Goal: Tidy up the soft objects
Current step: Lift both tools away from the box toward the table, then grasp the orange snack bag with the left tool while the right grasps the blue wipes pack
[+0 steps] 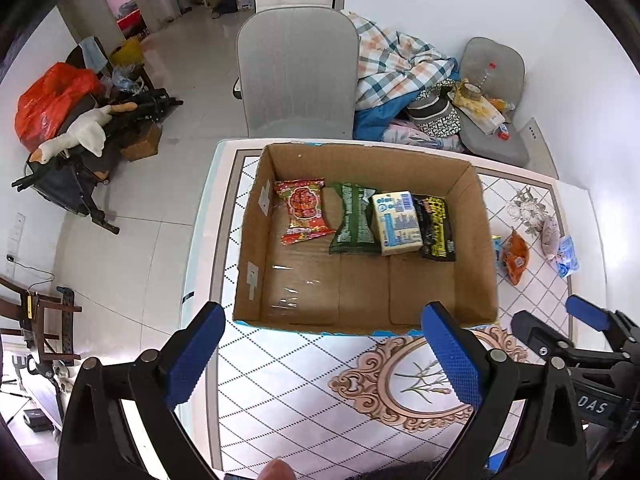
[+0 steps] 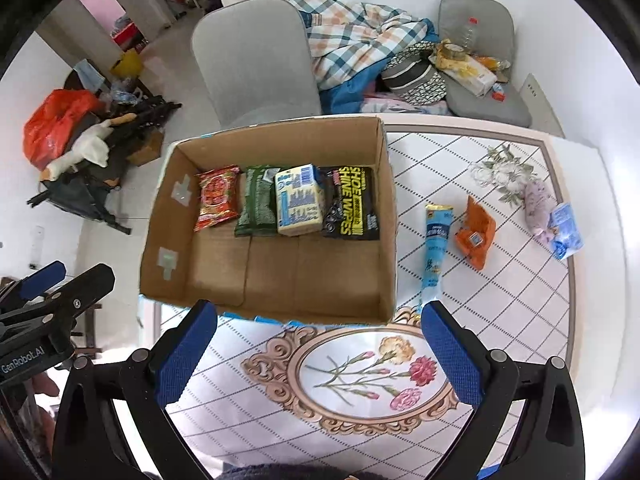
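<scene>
Four soft packs already sit in a row in the cardboard box, four more, like the long blue pack, wait on the bench, and both the left gripper and right gripper have wide, empty fingers.

Open-topped brown cardboard box, four packets lining its far wall, near floor bare, raised walls barring sideways entry
</scene>
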`<control>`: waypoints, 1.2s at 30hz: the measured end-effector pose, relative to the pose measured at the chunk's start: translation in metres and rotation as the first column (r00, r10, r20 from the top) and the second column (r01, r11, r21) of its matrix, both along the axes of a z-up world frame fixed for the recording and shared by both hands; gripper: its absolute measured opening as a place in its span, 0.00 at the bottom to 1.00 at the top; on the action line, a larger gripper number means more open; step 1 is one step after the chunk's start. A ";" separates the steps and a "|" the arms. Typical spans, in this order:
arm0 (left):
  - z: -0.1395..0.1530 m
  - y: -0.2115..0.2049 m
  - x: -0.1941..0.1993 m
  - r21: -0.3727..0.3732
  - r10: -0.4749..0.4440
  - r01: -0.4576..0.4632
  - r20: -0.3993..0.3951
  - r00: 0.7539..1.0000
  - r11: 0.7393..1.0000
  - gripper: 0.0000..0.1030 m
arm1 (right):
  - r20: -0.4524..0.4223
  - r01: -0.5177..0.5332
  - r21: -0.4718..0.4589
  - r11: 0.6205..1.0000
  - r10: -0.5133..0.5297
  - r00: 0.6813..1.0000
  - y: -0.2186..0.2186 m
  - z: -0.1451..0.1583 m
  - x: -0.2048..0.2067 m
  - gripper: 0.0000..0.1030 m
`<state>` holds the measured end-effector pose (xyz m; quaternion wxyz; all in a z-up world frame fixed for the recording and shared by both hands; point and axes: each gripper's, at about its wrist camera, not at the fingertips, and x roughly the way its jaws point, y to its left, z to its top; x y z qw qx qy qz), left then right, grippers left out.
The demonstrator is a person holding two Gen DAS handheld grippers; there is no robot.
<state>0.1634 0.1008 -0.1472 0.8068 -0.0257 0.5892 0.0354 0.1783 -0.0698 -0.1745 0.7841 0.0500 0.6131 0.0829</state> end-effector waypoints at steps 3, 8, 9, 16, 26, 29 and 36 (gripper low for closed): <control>0.008 -0.017 0.002 0.002 -0.014 0.014 0.009 1.000 1.000 0.98 | -0.004 0.012 0.041 0.999 -0.012 1.000 -0.016 0.002 -0.002 1.00; 0.019 -0.082 0.021 0.031 -0.117 0.116 0.036 0.992 0.993 0.98 | -0.011 0.099 0.078 0.992 -0.099 0.995 -0.073 0.005 0.000 1.00; 0.019 -0.093 0.026 0.032 -0.140 0.139 0.039 0.989 0.990 0.98 | -0.011 0.129 0.078 0.989 -0.129 0.992 -0.092 0.006 0.001 1.00; -0.027 -0.237 0.075 0.064 -0.381 0.383 -0.045 0.923 0.921 0.97 | -0.030 0.330 0.012 0.944 -0.330 0.944 -0.228 -0.003 0.005 1.00; -0.158 -0.364 0.129 0.063 -0.506 0.539 -0.269 0.820 0.840 0.90 | -0.172 0.423 -0.106 0.900 -0.435 0.884 -0.388 -0.086 0.048 1.00; -0.193 -0.379 0.139 0.067 -0.500 0.549 -0.331 0.800 0.833 0.88 | -0.215 0.384 -0.120 0.915 -0.402 0.890 -0.414 -0.117 0.071 1.00; -0.258 -0.388 0.151 0.013 -0.451 0.511 -0.449 0.771 0.860 0.85 | -0.282 0.252 -0.178 0.951 -0.295 0.913 -0.434 -0.191 0.122 1.00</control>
